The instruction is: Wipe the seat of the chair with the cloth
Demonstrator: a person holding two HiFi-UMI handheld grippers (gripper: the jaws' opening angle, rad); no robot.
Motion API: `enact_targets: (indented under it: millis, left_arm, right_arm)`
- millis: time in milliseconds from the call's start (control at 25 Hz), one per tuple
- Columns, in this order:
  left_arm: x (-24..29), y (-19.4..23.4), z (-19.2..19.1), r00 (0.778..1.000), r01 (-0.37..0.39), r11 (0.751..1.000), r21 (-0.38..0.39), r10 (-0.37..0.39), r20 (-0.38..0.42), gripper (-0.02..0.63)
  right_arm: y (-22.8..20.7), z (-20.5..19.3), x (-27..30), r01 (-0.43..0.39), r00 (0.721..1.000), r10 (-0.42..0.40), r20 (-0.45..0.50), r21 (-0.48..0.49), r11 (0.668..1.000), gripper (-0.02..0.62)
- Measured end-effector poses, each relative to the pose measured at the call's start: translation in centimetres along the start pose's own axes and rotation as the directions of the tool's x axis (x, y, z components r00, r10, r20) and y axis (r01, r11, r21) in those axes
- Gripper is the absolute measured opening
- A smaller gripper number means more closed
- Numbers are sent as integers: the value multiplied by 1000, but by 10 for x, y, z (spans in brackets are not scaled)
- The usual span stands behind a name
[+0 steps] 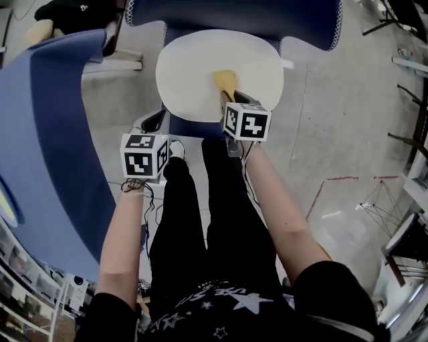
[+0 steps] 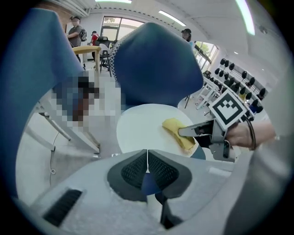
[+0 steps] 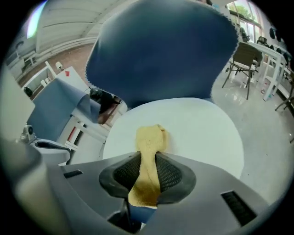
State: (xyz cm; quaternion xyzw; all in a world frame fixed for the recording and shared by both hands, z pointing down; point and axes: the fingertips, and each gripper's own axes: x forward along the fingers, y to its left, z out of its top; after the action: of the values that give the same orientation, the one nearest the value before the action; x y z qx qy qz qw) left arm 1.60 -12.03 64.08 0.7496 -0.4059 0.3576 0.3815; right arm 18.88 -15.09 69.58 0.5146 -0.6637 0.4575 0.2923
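The chair has a round white seat (image 1: 194, 73) (image 2: 140, 128) (image 3: 202, 128) and a dark blue back (image 1: 234, 13) (image 3: 156, 50). A yellow cloth (image 1: 225, 81) (image 2: 177, 131) (image 3: 149, 147) lies on the seat's near middle, pinched between the jaws of my right gripper (image 1: 227, 100) (image 3: 148, 172), which is shut on it. The cloth's free end rests folded on the seat. My left gripper (image 1: 157, 123) (image 2: 147, 167) hangs off the seat's near left edge, jaws shut together with nothing between them.
A large blue curved panel (image 1: 47, 133) stands at the left. The person's black trousers (image 1: 200, 220) fill the space below the seat. Grey floor (image 1: 341, 120) spreads to the right, with chairs, tables (image 3: 268, 53) and people (image 2: 76, 32) farther off.
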Motion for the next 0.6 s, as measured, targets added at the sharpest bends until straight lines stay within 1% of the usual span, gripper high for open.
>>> enact_targets:
  millis: [200,320,400,480,600]
  left_arm:
    - [-22,42,-32,999,-40,996,-75,41,5,21]
    - [-30,56,-49,999,-50,993,-104,50,2,21]
    - [-36,60,-62,999,-52,991,-120,53,-2,21]
    - [-40,64,-73,999,-51,990,-133,50,-5,21]
    - [-41,73,-86,999,-46,989,-142,45,-15,21]
  right_arm:
    - [92,-13,25,-122,992,120,-32,-78,989,100]
    - [132,-23,38,-174,984,168,-59,-133,976,100]
    - [150,-33,45,-195,979,183,-85,-166,967,100]
    - [163,-40,53,-198,979,181,-98,-198,960,100]
    - [167,-51,66,-183,980,161,-116,-217,959,100]
